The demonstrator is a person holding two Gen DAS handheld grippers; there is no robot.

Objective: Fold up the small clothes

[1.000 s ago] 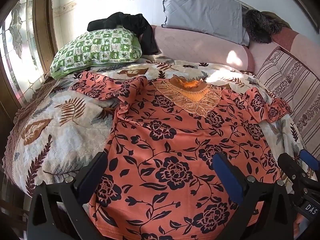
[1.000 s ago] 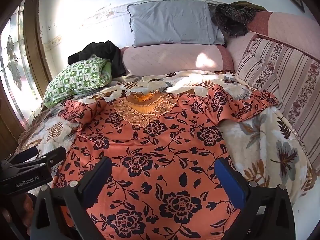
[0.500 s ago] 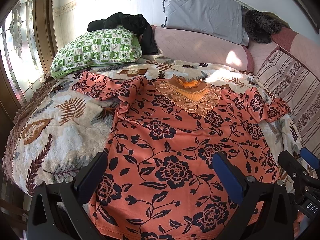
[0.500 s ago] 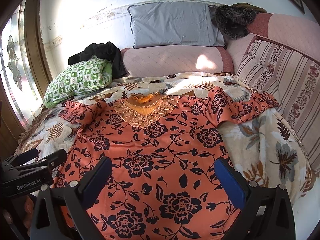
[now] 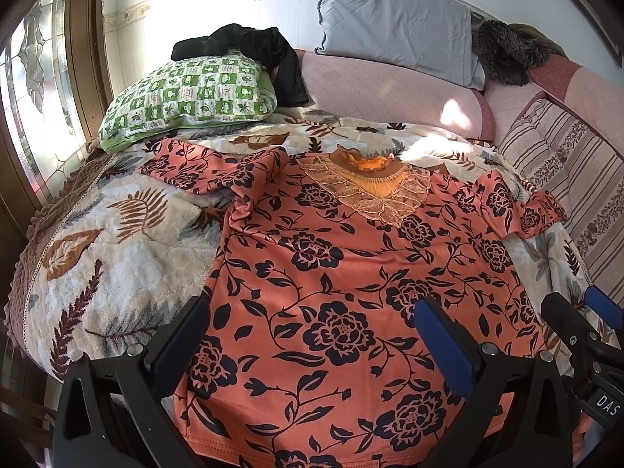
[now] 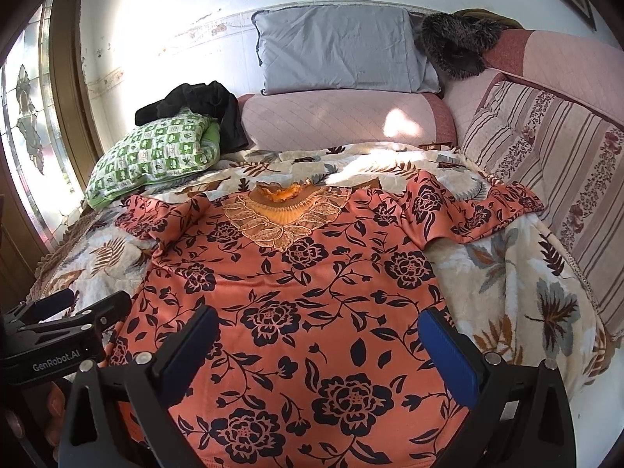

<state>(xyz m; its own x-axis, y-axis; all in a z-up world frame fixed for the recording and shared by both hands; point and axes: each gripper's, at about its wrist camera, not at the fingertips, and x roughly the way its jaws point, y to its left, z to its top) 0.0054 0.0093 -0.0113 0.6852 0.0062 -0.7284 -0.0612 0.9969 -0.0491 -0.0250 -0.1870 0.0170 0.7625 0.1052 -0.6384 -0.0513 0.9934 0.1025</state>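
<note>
Barely shifted since a second ago, left gripper and right gripper both released above near hem of flat orange blouse, bare blanket left and right.

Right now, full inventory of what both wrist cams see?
floral top: 1, orange with dark flowers, spread flat on the bedspread
bedspread: 1, cream with brown leaves, covering the bed
green checked pillow: 1, far left
black garment: 1, draped on that pillow
grey pillow: 1, against the wall
pink bolster: 1, below it
furry dark item: 1, far right corner
left gripper: open, over the hem
right gripper: open, over the hem
</note>
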